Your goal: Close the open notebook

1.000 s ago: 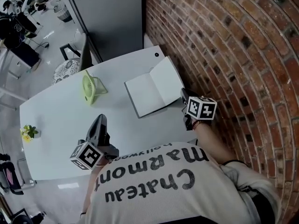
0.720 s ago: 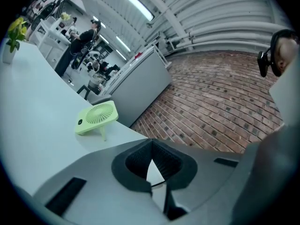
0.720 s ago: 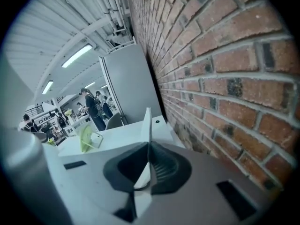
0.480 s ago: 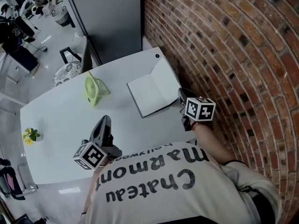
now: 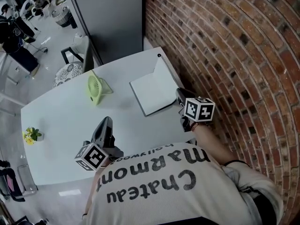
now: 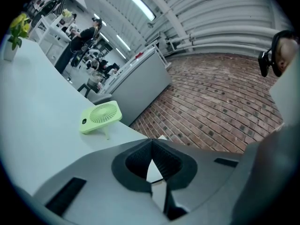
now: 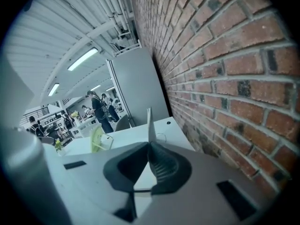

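Right side: the brick wall ran hard along the table edge, leaving only a thin strip beside the notebook
Notebook: its raised cover stood on edge near the wall, with the right gripper at the near corner
Middle: a green fan stood propped left of the notebook, with a bare lane between them
Near left: open tabletop lay around the left gripper up to the fan
Left edge: a small flower pot sat well apart
Far end: a grey partition and a chair backed the table
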Available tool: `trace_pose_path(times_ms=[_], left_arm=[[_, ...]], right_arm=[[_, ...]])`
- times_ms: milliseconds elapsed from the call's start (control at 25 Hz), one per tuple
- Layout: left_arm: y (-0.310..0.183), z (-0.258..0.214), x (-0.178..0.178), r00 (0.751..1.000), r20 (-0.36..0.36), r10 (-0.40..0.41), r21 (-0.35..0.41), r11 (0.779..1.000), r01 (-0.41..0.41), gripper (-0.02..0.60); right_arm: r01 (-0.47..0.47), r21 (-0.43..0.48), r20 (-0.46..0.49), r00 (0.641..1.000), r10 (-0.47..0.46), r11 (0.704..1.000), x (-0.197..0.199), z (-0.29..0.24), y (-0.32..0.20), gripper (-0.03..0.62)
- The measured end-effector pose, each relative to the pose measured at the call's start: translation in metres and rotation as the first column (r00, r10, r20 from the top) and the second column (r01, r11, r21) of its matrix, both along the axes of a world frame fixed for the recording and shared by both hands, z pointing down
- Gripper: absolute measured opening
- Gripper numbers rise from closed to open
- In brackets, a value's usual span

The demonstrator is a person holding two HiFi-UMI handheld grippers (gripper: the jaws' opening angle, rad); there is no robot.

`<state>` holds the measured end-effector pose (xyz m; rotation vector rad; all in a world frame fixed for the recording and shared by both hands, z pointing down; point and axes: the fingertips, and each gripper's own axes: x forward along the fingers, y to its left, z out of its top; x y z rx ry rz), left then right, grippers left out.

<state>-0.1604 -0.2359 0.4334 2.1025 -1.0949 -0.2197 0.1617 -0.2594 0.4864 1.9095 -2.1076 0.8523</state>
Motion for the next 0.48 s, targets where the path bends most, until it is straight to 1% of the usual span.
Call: trace_pose_path(times_ms=[480], left_arm=[[0.01, -0.001, -0.029, 1.0, -0.001, -0.021, 0.002, 1.0, 0.021, 0.002]], right_arm=[[0.052, 0.002, -0.013, 0.999, -0.052, 0.999, -0.04, 0.001, 0.004, 0.023]])
